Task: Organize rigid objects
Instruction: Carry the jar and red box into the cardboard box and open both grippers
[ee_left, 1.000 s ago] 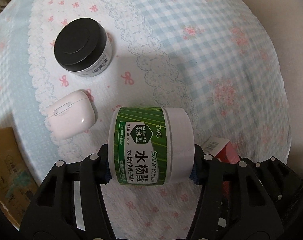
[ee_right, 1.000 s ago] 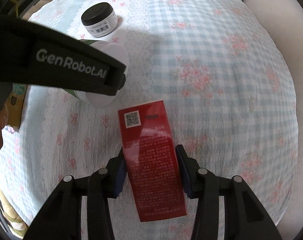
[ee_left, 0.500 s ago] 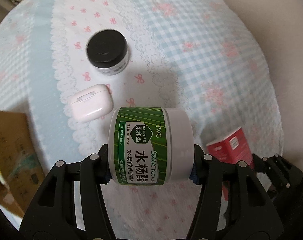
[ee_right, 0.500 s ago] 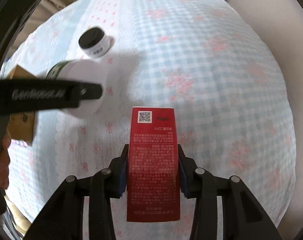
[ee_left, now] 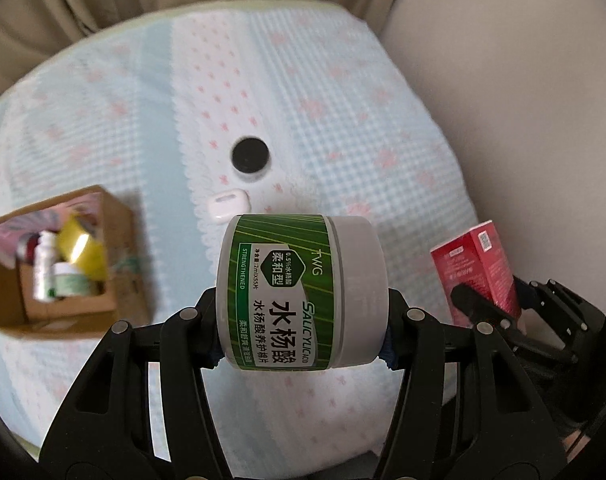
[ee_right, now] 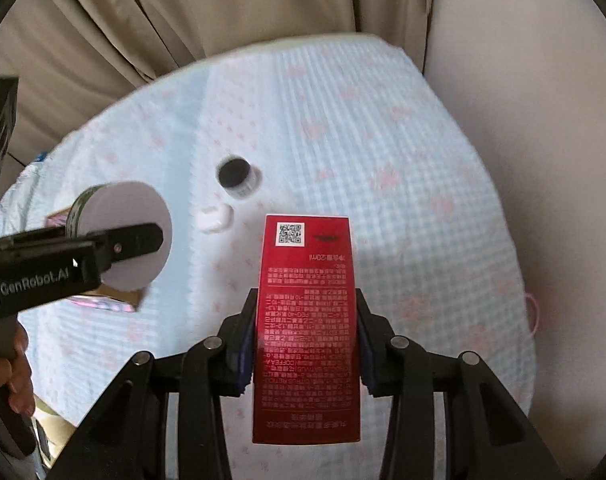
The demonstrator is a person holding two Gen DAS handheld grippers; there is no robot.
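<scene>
Cardboard box [ee_left: 69,258] sits far left on the bed [ee_left: 343,100]. Left tongs [ee_left: 301,320] clamp the green-labelled jar [ee_left: 299,296] aloft; black-lidded jar [ee_left: 250,157] and white earbud case [ee_left: 227,207] lie beyond. Right tongs [ee_right: 303,344] clamp the red carton [ee_right: 307,320].

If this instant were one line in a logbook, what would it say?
left claw: shut on green jar, aloft | right claw: shut on red box, aloft | cardboard box: open, part-filled | bedspread: black-lidded jar, white earbud case

Glossy red carton [ee_right: 307,328], matt plastic jar [ee_left: 303,296], textured cloth [ee_left: 343,128]
</scene>
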